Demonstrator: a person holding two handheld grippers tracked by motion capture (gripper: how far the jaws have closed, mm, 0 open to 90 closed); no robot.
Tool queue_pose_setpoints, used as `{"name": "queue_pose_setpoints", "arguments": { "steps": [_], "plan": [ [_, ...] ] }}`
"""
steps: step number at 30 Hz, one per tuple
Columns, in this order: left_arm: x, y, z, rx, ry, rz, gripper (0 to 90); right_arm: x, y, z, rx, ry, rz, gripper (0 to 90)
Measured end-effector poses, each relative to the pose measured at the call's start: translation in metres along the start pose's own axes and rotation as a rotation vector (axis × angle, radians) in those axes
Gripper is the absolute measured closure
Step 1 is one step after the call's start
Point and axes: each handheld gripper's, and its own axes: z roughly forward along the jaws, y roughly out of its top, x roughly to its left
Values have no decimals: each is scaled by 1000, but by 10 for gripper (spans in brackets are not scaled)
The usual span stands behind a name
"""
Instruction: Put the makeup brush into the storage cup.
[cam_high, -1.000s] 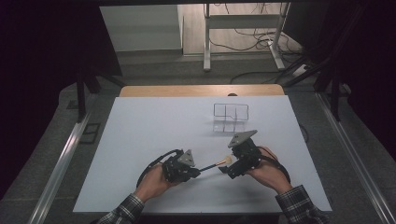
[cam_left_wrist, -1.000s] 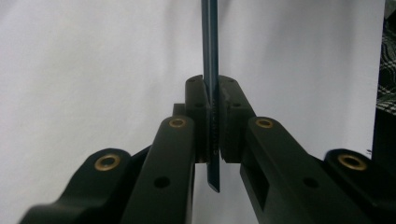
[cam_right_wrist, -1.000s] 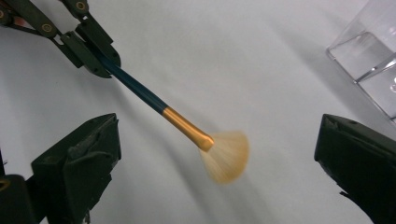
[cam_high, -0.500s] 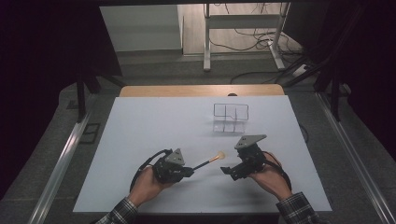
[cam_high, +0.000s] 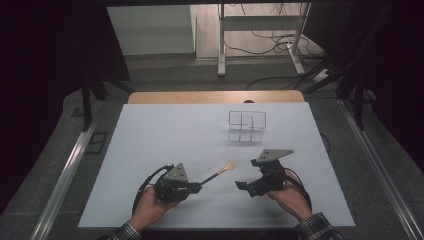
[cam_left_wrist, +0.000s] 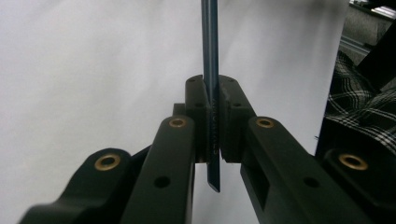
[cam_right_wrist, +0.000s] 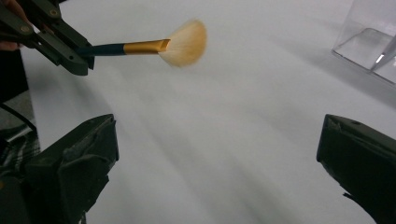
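- A makeup brush (cam_high: 218, 173) was seen clamped by its dark handle in the left gripper (cam_high: 196, 186), the jaws pressed tight on the stem, at the near part of the white table (cam_high: 165, 135).
- In the left gripper view, the blue-black handle (cam_left_wrist: 211, 70) was shown pinched between the two pads (cam_left_wrist: 200, 116), with a short end left sticking out behind them and the rest running straight ahead over the table.
- The pale, fan-shaped bristles (cam_right_wrist: 184, 43) were pictured in the right gripper view beyond a gold ferrule (cam_right_wrist: 144, 46), held clear above the table surface and pointed toward the right gripper (cam_high: 242, 186).
- The right gripper was held with its jaws spread wide and nothing between them, near the brush tip but apart from it.
- A clear plastic organizer (cam_high: 247, 126), divided into compartments, was left standing farther back on the table, well apart from both grippers.
- A checked sleeve (cam_high: 314, 229) was visible at the near edge of the high view.
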Motion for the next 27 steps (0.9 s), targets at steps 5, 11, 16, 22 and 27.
{"name": "queue_pose_setpoints", "arguments": {
  "steps": [5,11,16,22,27],
  "plan": [
    [-3,-4,-5,-26,4,-11,844,4,1,-3,-19,11,1,0],
    [-1,-1,-4,-63,17,-17,844,9,7,-5,-36,0,15,0],
    [1,4,-1,-90,29,-13,843,12,10,-3,-50,-15,37,0],
    [2,8,2,-133,19,-16,844,18,16,1,-60,7,43,0],
    [1,12,5,-147,10,-11,844,20,18,5,-68,47,76,0]
  ]
}}
